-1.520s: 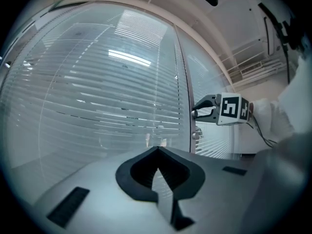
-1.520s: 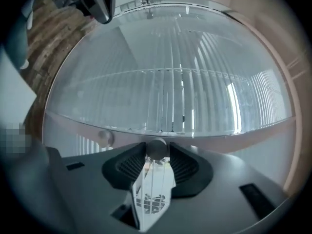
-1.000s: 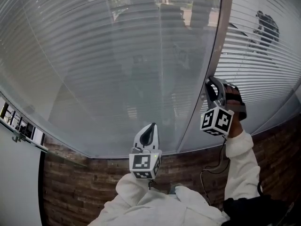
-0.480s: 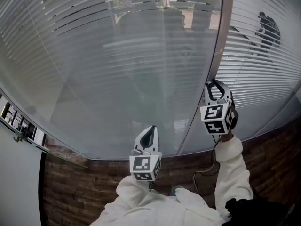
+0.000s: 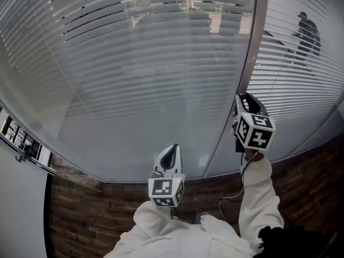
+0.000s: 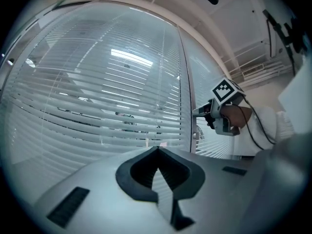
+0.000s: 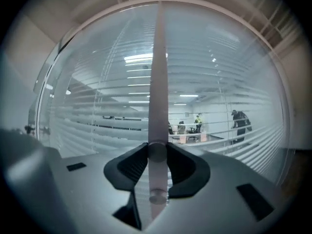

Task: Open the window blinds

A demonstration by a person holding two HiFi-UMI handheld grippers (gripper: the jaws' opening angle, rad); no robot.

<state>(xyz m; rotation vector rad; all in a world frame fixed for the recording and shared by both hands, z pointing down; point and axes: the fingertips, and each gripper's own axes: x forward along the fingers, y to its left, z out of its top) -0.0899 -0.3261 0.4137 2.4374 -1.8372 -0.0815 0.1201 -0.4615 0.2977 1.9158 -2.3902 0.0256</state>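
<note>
White slatted blinds (image 5: 134,79) hang behind glass on both sides of a grey upright frame post (image 5: 252,47). My right gripper (image 5: 242,100) is pressed against that post, level, its marker cube tilted to the right. In the right gripper view its jaws are shut on a small round knob (image 7: 157,151) on the post (image 7: 158,72). The slats (image 7: 112,121) stand partly tilted, with gaps showing a room beyond. My left gripper (image 5: 173,145) hangs lower, in front of the left pane, shut on nothing (image 6: 157,149). From the left gripper view the right gripper (image 6: 197,112) shows at the post.
A brick wall (image 5: 97,208) runs below the window sill. Behind the right pane stands a person (image 5: 306,34), and several people (image 7: 240,123) show in the room beyond. A cable (image 5: 231,195) hangs from my right gripper. At the far left is a shelf edge (image 5: 21,144).
My right gripper has rolled on the knob, its marker cube turning over to the right. The slats have tilted, and dark gaps have opened near the top of the left pane.
</note>
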